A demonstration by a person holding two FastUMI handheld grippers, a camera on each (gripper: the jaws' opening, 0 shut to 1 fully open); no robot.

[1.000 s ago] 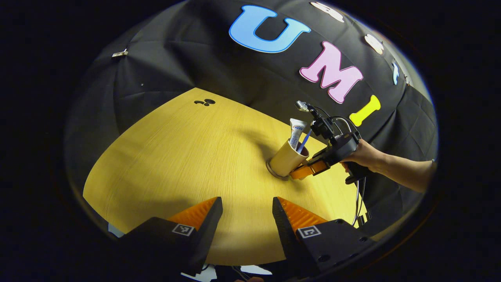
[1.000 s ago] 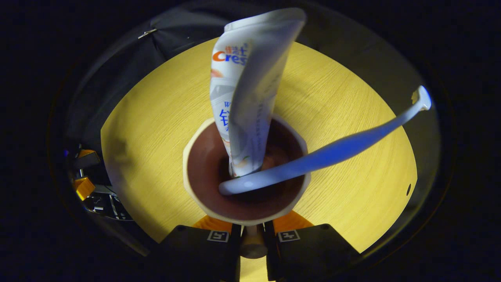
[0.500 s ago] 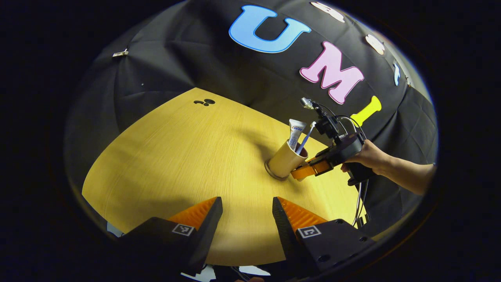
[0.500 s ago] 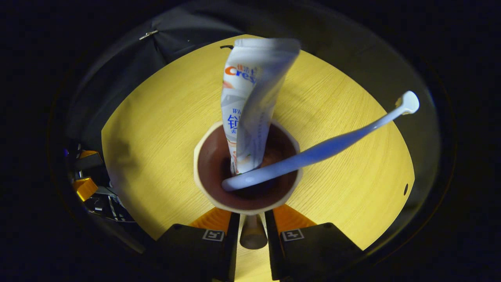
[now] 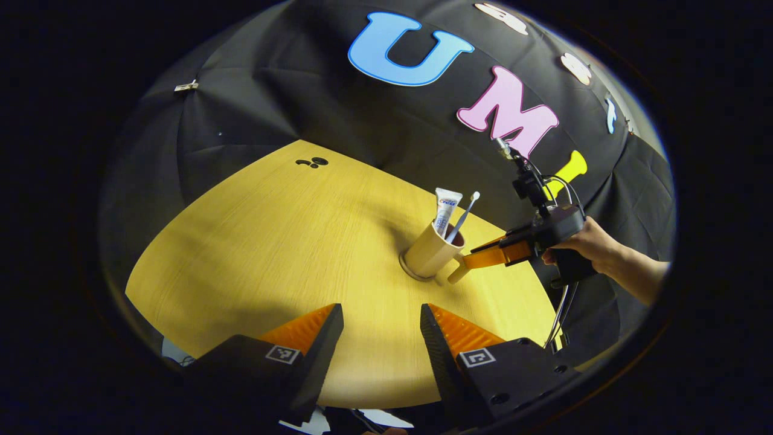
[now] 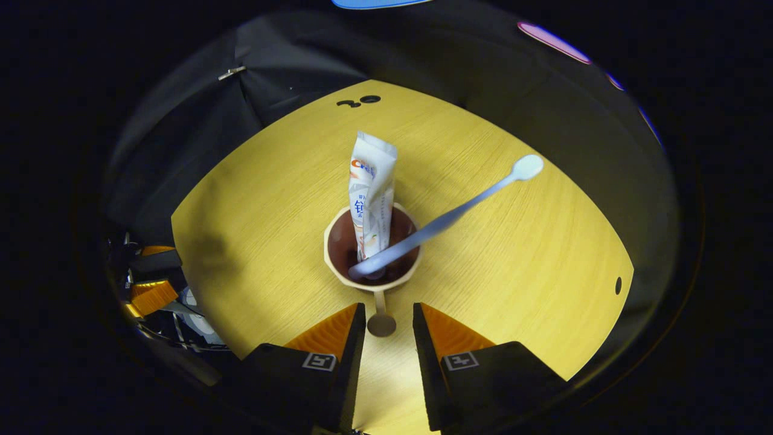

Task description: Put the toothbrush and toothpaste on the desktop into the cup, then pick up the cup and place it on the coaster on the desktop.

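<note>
Tan and brown inside, the cup (image 6: 373, 254) stands on its round coaster (image 5: 410, 272) on the yellow wood tabletop (image 6: 513, 254), with the toothpaste tube (image 6: 369, 187) upright in it and the toothbrush (image 6: 450, 217) leaning over the rim. A second ago our right gripper (image 6: 383, 317) had its jaws clamped on the cup's stick handle (image 6: 380, 314); now the jaws stand apart on either side of that handle, not pressing on it, and the gripper has backed off, so the cup looks smaller in the right gripper view. From the left gripper view we see the right gripper (image 5: 483, 257) just beside the cup, held by a hand (image 5: 589, 244). Our left gripper (image 5: 380, 329) hovers over the near tabletop, jaws open and holding nothing. We judge the placing done; what remains is to draw clear without knocking the handle.
</note>
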